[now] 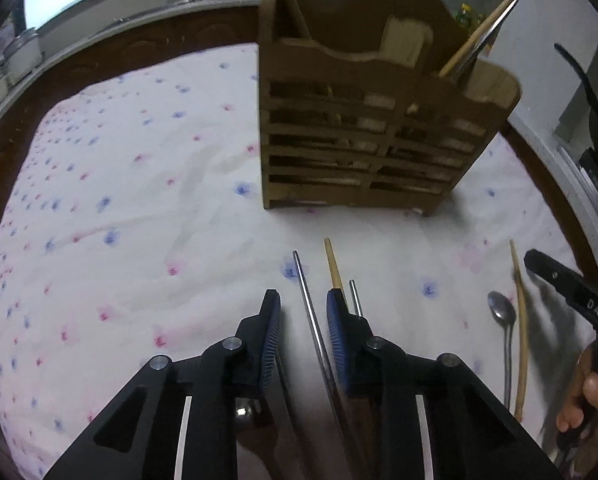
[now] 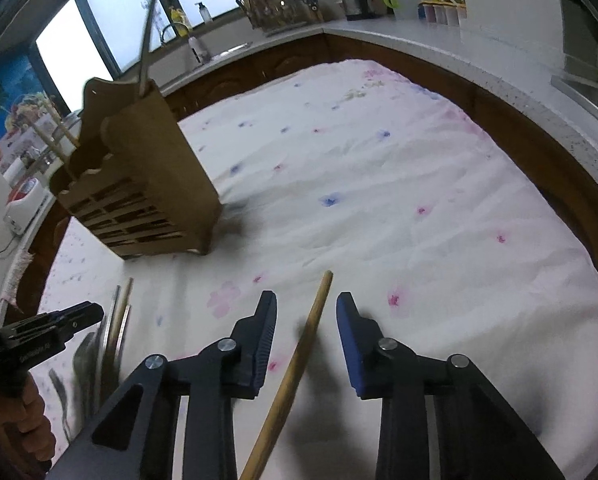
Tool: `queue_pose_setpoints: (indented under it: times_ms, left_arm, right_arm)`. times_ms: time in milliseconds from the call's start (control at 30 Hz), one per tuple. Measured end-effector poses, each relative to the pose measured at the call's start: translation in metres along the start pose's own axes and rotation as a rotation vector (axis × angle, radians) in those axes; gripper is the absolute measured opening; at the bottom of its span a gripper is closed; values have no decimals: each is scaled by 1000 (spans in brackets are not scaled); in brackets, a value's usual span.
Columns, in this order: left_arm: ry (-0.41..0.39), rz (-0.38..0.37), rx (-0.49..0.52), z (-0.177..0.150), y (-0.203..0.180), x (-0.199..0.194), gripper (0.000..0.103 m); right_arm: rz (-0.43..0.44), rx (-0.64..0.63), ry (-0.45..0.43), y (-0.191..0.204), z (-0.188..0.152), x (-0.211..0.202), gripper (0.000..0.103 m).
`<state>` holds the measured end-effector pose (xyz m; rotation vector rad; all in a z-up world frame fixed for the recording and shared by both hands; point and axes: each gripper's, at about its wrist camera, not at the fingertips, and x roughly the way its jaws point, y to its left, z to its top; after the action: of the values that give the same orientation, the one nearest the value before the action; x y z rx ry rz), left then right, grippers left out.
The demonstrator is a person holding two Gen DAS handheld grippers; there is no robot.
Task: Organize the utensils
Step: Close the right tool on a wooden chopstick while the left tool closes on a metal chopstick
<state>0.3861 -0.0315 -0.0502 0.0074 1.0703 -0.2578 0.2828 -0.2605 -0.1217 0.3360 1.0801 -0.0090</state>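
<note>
While a floral cloth (image 2: pixel 379 184) in white, pink and blue covers the table, creased and soft, a slatted wooden caddy (image 1: pixel 363 136) stands upright on it beyond both tools, its compartments already holding a few wooden and metal handles that lean out at the top. Ahead of the left gripper (image 1: pixel 303 312), whose blue ribbed pads stand well apart with nothing clamped, a thin steel rod (image 1: pixel 309 300) runs lengthwise between the jaws, its long axis pointing roughly away toward the caddy; a pale wooden stick (image 1: pixel 333 264) and a second short steel end (image 1: pixel 355 296) lie just beside the right-hand pad. The right gripper (image 2: pixel 305 320) is likewise spread wide and empty, and a round wooden handle (image 2: pixel 299 360) lies lengthwise between its fingers, tilted slightly to the right, its tip pointing out across the cloth (whether it rests flat or is propped cannot be told). Between the two tools lie a small steel spoon (image 1: pixel 501 308), bowl toward the caddy, and a slender curved wooden stick (image 1: pixel 521 320) alongside it. Each tool appears already lined up on its own utensil, so the coming move likely turns on closing across a narrow, smooth shaft; the polished steel rod looks the likelier to slip or roll on soft fabric.
</note>
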Motion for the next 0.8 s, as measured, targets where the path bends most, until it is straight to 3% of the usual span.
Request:
queue_pose_setpoints:
  times_ms: [200,300,433,533,800]
  left_arm:
    - [37,15,35,2,-5,23,18]
    - [39,36,57,5,-8,31,12]
    - [34,47,80,6,-13,33,6]
    - [32,32,63,6,-12,34,4]
    - [-34,-38,-20,4,1,10,3]
  right_arm:
    - [-47,-54,16,8,0,14,28]
    - [-98,-101,11,15,-2,16,14]
    - [-116,-129,3,17,-3,17,10]
    - [-62,-92,13,13,-1,15,5]
    - [43,-60,-35,18,4,-21,5]
